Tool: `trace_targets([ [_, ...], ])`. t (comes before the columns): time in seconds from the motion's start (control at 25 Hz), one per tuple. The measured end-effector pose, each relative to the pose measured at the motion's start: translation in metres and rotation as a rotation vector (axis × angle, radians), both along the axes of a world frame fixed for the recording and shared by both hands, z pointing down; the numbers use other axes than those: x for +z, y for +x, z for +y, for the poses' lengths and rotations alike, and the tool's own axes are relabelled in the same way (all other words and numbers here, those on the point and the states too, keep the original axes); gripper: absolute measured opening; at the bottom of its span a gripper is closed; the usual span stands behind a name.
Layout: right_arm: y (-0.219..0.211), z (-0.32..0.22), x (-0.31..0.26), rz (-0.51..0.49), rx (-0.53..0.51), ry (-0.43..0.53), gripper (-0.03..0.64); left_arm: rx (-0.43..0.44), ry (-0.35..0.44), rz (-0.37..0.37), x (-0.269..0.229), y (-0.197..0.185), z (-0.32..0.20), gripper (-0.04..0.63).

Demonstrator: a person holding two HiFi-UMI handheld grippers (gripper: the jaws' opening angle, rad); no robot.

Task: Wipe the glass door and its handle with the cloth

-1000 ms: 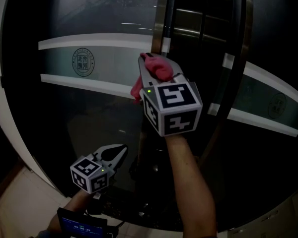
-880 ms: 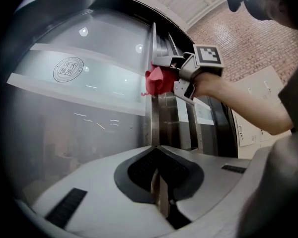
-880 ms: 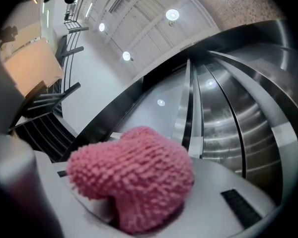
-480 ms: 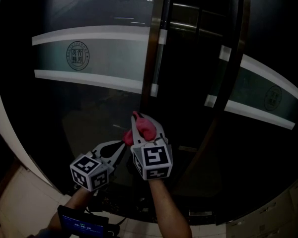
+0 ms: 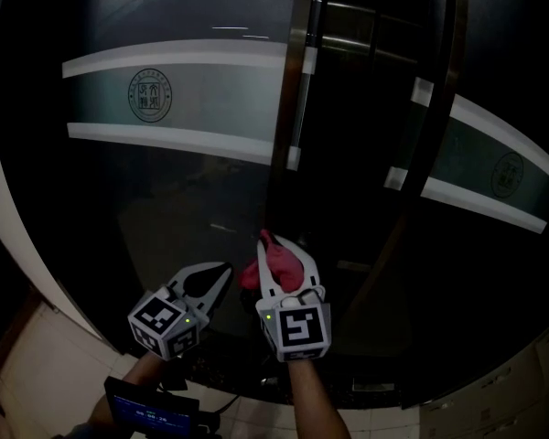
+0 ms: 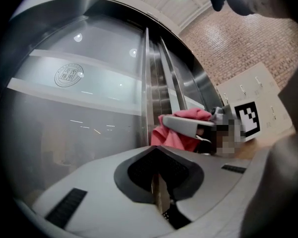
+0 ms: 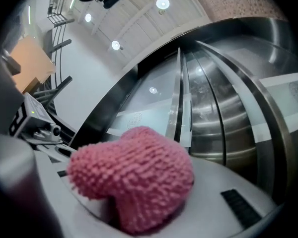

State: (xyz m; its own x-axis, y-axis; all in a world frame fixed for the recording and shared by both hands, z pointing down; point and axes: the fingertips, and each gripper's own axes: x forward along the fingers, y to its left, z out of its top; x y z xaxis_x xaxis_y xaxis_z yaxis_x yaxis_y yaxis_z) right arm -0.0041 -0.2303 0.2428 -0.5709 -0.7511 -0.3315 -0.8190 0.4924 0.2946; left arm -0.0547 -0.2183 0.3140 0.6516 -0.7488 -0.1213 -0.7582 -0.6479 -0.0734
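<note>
**Pink cloth held low at the glass door**

The right gripper (image 5: 280, 251) clamps a pink cloth (image 5: 276, 265) between its jaws, low in front of the dark glass door (image 5: 165, 208). Whether the cloth touches the glass cannot be told. Just beside it, the left gripper (image 5: 221, 274) is closed and empty. Pale floor (image 5: 37, 364) lies to the left. The handle (image 5: 299, 108) stands well above. Only the left gripper view shows a brick wall (image 6: 228, 48).

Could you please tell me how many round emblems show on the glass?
2: left emblem on the left frosted band; right emblem on the right frosted band. None seems hidden.
</note>
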Motion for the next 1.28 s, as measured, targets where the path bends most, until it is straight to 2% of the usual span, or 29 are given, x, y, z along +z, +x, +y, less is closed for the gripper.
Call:
trace_targets([
  [0.08, 0.014, 0.021, 0.018, -0.020, 0.017, -0.008, 0.049, -0.002, 0.014, 0.003, 0.002, 0.000, 0.011, 0.005],
  [0.28, 0.049, 0.055, 0.075, -0.076, 0.095, -0.116, 0.049, 0.001, 0.004, 0.015, 0.029, 0.009, 0.030, 0.005],
  [0.48, 0.051, 0.075, 0.110, -0.069, 0.120, -0.163, 0.050, 0.032, -0.040, -0.010, 0.059, 0.031, 0.044, 0.005],
  [0.72, 0.039, 0.086, 0.116, -0.050, 0.102, -0.168, 0.049, 0.062, -0.046, -0.025, 0.065, 0.041, 0.053, 0.005],
  [0.96, 0.038, 0.087, 0.114, -0.072, 0.096, -0.179, 0.049, 0.041, -0.039, -0.036, 0.061, 0.040, 0.052, 0.006],
  [1.28, 0.032, 0.087, 0.116, -0.036, 0.092, -0.177, 0.051, 0.046, -0.031, -0.004, 0.054, 0.035, 0.054, 0.006],
])
